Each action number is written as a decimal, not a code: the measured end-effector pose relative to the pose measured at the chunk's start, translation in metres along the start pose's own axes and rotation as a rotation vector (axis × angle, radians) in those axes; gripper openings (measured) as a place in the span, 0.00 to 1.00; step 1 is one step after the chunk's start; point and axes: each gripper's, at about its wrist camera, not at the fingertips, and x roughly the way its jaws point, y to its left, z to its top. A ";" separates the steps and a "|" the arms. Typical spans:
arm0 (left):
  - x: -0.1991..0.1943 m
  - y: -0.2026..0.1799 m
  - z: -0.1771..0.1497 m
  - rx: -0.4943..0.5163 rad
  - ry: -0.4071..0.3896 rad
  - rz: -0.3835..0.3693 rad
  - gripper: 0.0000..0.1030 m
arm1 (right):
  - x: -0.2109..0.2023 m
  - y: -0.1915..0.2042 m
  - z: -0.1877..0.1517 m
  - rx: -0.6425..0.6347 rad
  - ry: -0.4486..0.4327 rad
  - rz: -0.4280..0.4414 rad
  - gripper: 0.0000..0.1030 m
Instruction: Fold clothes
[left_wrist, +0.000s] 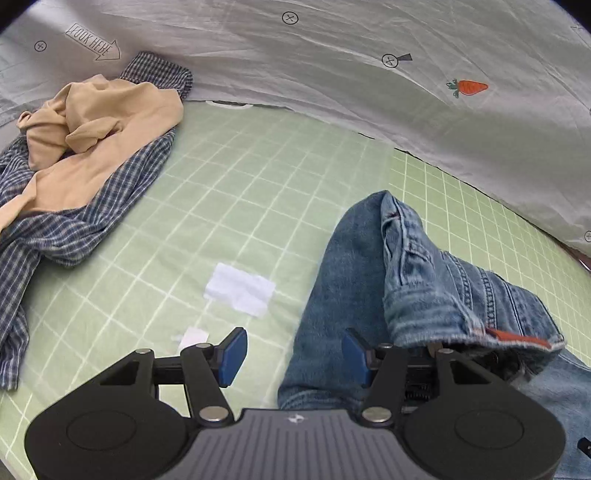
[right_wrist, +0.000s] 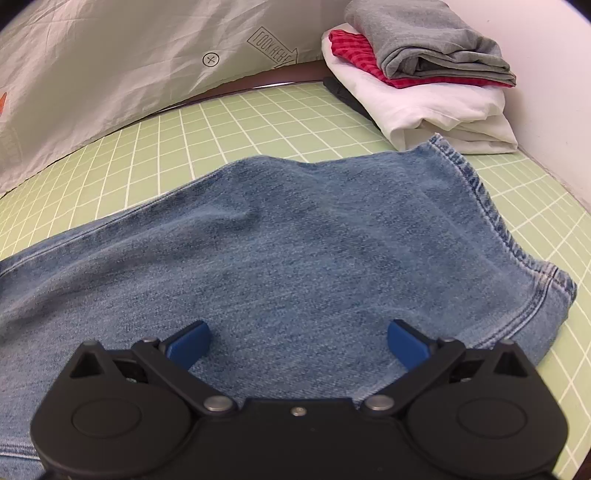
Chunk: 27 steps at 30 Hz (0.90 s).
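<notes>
Blue jeans (left_wrist: 424, 280) lie on the green gridded mat (left_wrist: 236, 192), their waistband end folded up with an orange label showing. My left gripper (left_wrist: 293, 356) hovers at the jeans' left edge, open, blue pads apart and nothing pinched between them. In the right wrist view the jeans' legs (right_wrist: 314, 236) spread flat across the mat (right_wrist: 192, 147), hems at the right. My right gripper (right_wrist: 297, 343) stands wide open just above the denim, gripping nothing.
A beige garment (left_wrist: 99, 125) on a blue checked shirt (left_wrist: 66, 229) lies crumpled at the left. White paper scraps (left_wrist: 240, 290) sit on the mat. A grey printed sheet (left_wrist: 332, 66) hangs behind. Folded grey, red and white clothes (right_wrist: 424, 74) are stacked at the back right by a wall.
</notes>
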 end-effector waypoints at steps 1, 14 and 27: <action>0.004 -0.004 0.006 0.009 -0.012 -0.004 0.56 | 0.000 0.000 0.000 0.000 0.001 0.000 1.00; 0.058 -0.168 0.014 0.462 -0.040 -0.119 0.57 | 0.001 -0.003 0.000 -0.022 0.005 0.019 1.00; 0.046 -0.140 0.016 0.282 0.001 -0.121 0.74 | 0.006 -0.001 0.011 -0.039 0.027 0.030 1.00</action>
